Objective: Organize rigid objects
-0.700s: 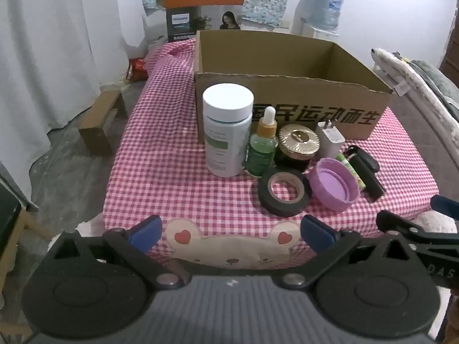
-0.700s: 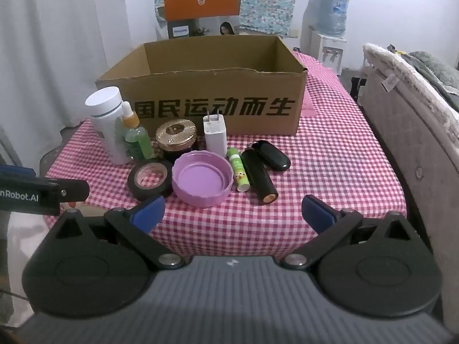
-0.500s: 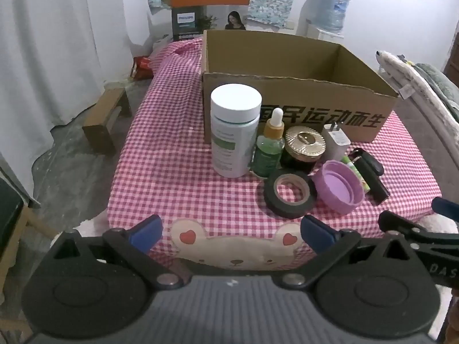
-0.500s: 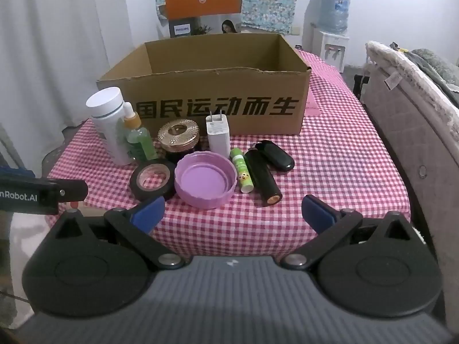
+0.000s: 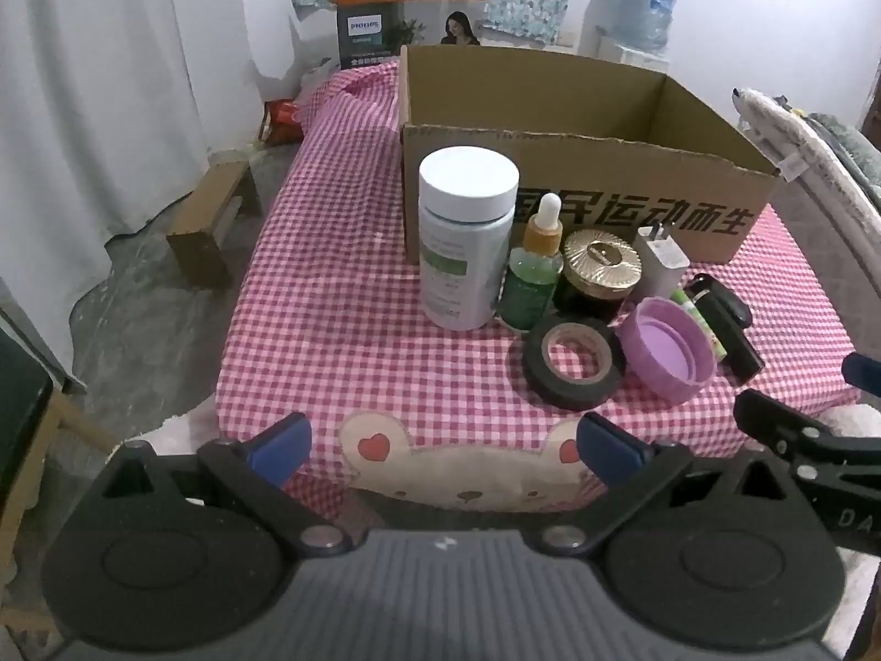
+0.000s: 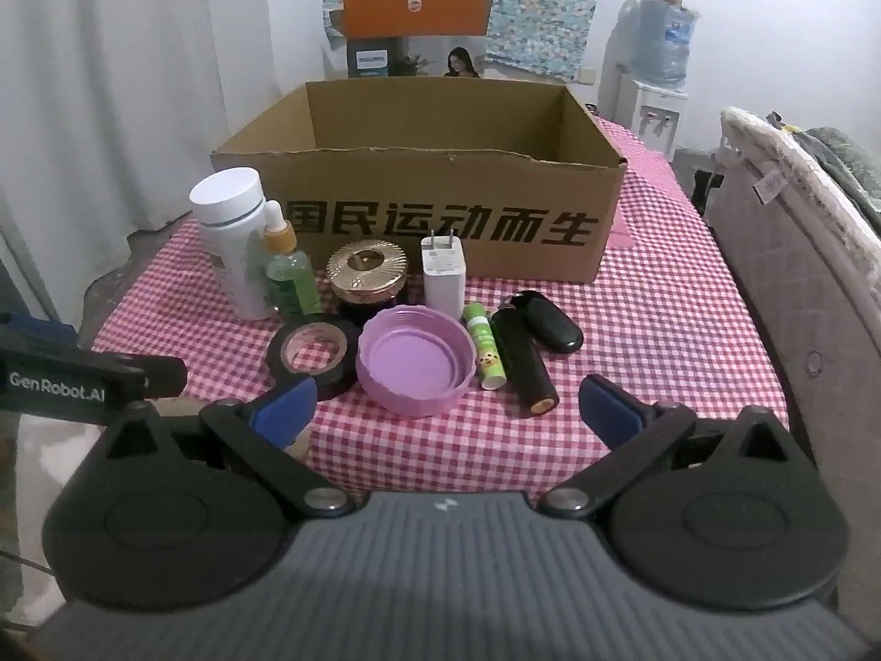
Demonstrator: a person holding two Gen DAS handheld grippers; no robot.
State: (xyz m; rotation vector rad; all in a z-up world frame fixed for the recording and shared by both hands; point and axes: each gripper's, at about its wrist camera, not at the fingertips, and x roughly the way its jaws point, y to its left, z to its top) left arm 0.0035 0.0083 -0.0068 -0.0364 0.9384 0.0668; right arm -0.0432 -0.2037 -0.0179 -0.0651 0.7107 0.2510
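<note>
An open cardboard box (image 5: 578, 187) (image 6: 440, 220) stands on a pink checked tablecloth (image 5: 341, 297). In front of it sit a white-capped bottle (image 5: 465, 237) (image 6: 234, 242), a green dropper bottle (image 5: 531, 270) (image 6: 286, 270), a gold-lidded jar (image 5: 600, 272) (image 6: 368, 275), a white charger (image 5: 661, 261) (image 6: 443, 275), a black tape roll (image 5: 572, 361) (image 6: 314, 355), a purple lid (image 5: 669, 355) (image 6: 415, 366), a green tube (image 6: 484, 352) and two black cylinders (image 6: 523, 361). My left gripper (image 5: 440, 449) and right gripper (image 6: 449, 405) hover open before the table's near edge, nothing between their fingers.
A wooden stool (image 5: 212, 220) stands on the floor to the left, by white curtains. A bed edge (image 6: 798, 253) runs along the right. A water dispenser (image 6: 655, 66) and an orange box (image 6: 413, 5) stand behind the table.
Both views have shifted slightly so the objects sit a little lower and closer in the frames. Nothing on the table has moved and both grippers stay open.
</note>
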